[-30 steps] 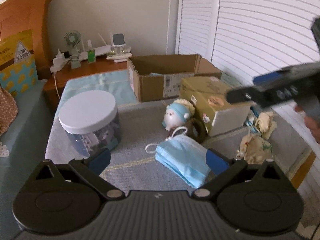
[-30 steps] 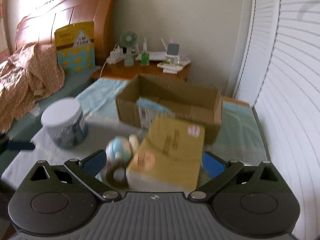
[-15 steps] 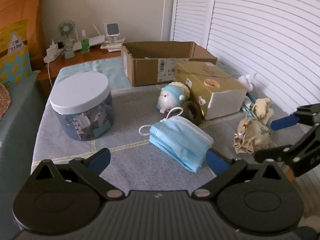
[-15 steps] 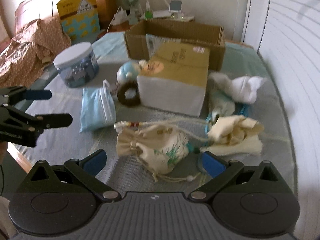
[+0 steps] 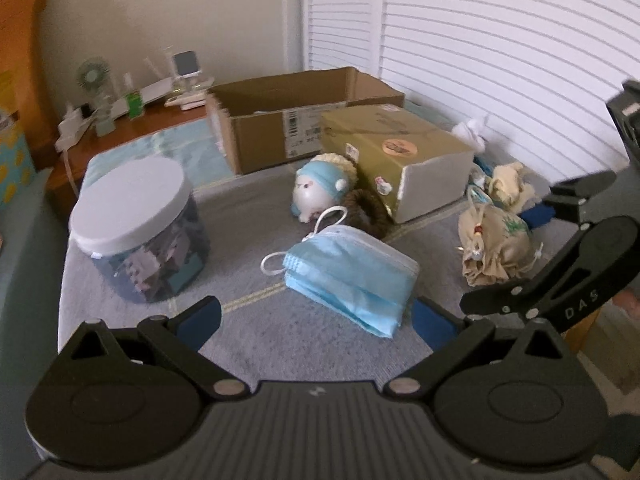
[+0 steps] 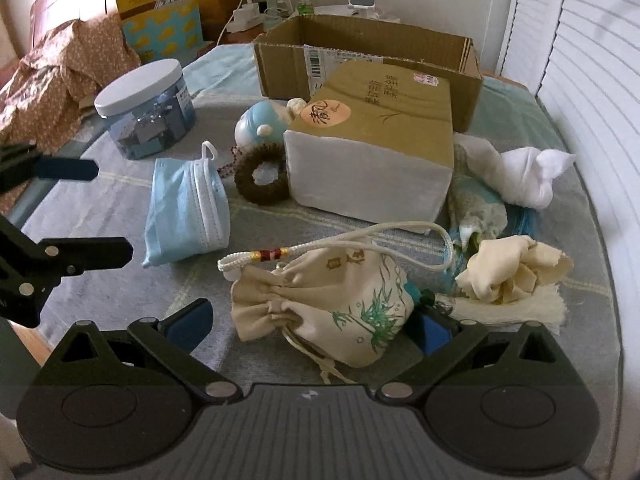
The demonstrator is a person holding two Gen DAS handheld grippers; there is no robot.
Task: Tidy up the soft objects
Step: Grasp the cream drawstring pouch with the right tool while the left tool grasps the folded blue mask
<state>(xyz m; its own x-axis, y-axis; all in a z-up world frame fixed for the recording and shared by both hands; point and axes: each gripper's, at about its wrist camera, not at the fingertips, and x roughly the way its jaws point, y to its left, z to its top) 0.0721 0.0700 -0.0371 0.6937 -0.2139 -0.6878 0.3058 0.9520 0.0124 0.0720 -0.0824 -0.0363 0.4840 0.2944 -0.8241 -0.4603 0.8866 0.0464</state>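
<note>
My right gripper has dropped closer since half a second ago, jaws spread around the cream drawstring pouch (soft printed cloth, puckered neck) on the grey woven bedspread. My left gripper hangs open just short of the pleated blue face mask, which lies flat beside a white-lidded jar.
</note>
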